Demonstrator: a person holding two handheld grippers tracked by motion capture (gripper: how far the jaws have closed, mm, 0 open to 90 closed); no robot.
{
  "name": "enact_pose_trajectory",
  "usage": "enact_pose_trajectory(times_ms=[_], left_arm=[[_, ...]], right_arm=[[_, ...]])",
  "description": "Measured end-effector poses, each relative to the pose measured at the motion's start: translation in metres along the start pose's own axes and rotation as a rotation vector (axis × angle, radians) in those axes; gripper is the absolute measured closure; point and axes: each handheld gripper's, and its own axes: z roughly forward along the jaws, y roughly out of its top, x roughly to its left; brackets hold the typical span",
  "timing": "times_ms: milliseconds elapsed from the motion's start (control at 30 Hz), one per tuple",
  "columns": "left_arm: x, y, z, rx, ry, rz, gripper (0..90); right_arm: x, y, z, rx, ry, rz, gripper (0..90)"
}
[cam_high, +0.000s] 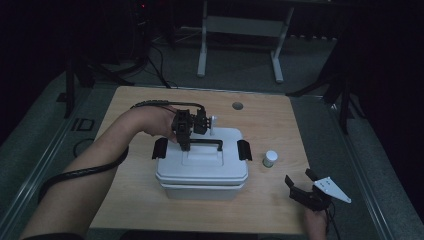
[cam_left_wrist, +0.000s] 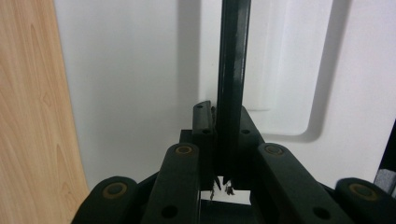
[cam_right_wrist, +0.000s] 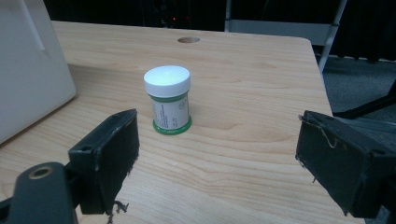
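The white storage box (cam_high: 201, 167) sits mid-surface (cam_high: 130, 200), its black handle (cam_high: 205, 143) raised and clamped between the left gripper (cam_high: 184, 145) fingers — the step in hand looks like lifting the lid or the box itself. Next comes a straight upward pull. The right gripper (cam_high: 300, 183), fingers wide and empty, waits near a small white-capped jar (cam_high: 270, 158).
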Motion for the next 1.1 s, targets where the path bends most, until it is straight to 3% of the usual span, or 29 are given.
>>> enact_pose_trajectory(times_ms=[333,633,767,833,867,1000,1067,1100], left_arm=[[-0.002,-0.019,-0.015,-0.005,0.007,-0.03,83.4],[-0.004,-0.047,-0.029,-0.014,0.034,-0.084,83.4],[-0.005,-0.062,-0.031,0.005,0.038,-0.114,83.4],[-0.005,-0.062,-0.031,0.005,0.038,-0.114,83.4],[-0.006,-0.073,-0.031,0.011,0.043,-0.136,83.4],[-0.007,-0.085,-0.032,-0.002,0.031,-0.157,83.4],[-0.006,-0.1,-0.034,0.003,0.035,-0.195,83.4],[-0.006,-0.1,-0.034,0.003,0.035,-0.195,83.4]], right_arm=[[0.0,0.0,0.0,0.003,-0.003,0.001,12.8],[0.0,0.0,0.001,0.003,-0.005,-0.003,12.8],[0.0,0.0,0.001,0.007,-0.005,-0.001,12.8],[0.0,0.0,0.001,0.006,-0.006,-0.003,12.8],[0.0,0.0,0.001,0.008,-0.007,-0.003,12.8],[0.0,0.0,0.001,0.009,-0.009,-0.002,12.8],[0.0,0.0,0.001,0.008,-0.009,-0.003,12.8],[0.0,0.0,0.001,0.008,-0.009,-0.003,12.8]])
